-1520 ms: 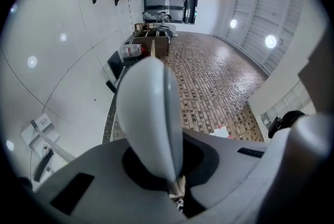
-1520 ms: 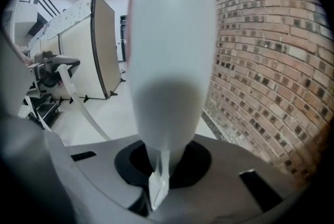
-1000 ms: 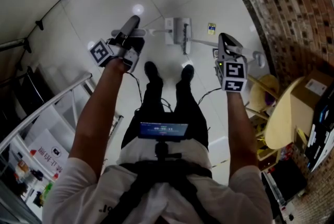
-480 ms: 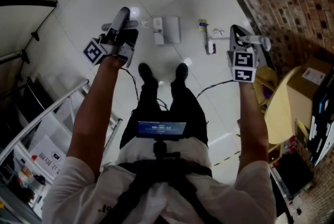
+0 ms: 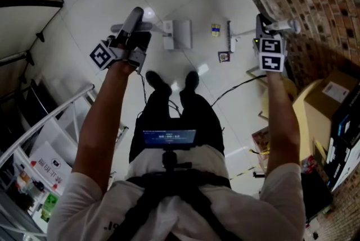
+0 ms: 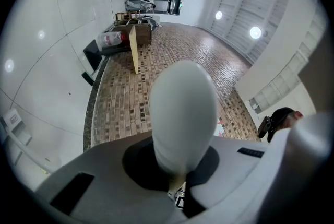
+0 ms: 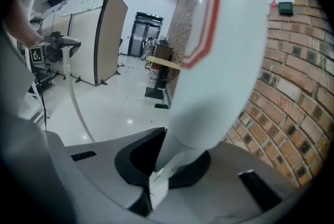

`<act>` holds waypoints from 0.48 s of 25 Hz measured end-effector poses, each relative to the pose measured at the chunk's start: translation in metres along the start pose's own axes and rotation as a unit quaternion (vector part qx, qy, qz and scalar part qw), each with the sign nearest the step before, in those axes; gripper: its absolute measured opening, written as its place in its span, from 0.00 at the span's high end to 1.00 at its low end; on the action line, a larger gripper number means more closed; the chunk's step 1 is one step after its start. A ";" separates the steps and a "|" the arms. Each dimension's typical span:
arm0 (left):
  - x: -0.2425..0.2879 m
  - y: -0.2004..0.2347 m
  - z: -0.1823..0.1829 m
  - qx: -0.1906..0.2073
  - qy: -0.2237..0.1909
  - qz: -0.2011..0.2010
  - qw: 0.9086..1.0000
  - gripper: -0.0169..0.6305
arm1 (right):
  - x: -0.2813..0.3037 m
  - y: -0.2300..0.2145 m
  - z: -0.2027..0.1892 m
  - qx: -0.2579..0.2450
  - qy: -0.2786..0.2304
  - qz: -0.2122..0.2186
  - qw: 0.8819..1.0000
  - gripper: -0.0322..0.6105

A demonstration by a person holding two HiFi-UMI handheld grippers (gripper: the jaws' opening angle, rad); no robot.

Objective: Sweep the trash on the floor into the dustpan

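The dustpan (image 5: 179, 33) lies to the right of the left gripper (image 5: 134, 23), which is clenched on its white handle (image 6: 182, 108); if its lip rides up, trash could slip under. The right gripper (image 5: 263, 26) clamps the broom (image 5: 230, 37). A packet (image 5: 215, 30) waits between broom and pan. The square scrap (image 5: 224, 56), left of the right gripper and closer in, may get missed
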State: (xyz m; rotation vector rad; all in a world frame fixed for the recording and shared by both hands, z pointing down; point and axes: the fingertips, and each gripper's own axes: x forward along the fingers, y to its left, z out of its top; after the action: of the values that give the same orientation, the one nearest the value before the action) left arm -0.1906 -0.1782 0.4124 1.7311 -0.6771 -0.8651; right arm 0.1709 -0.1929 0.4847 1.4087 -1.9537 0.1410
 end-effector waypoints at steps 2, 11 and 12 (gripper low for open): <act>0.009 -0.002 -0.001 0.001 0.003 0.000 1.000 0.97 | 0.008 -0.009 0.006 -0.010 -0.004 -0.005 1.000 0.95; 0.032 0.012 -0.001 -0.009 0.034 0.004 0.999 0.97 | 0.078 0.003 0.000 -0.071 -0.005 -0.020 0.997 0.95; 0.034 0.017 -0.001 -0.009 0.039 0.007 0.999 0.97 | 0.086 0.011 -0.004 -0.077 0.001 -0.017 0.997 0.95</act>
State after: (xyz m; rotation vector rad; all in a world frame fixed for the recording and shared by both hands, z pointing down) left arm -0.1708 -0.2094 0.4207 1.7328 -0.6270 -0.7876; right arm 0.1507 -0.2545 0.5431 1.3386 -1.8957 -0.0234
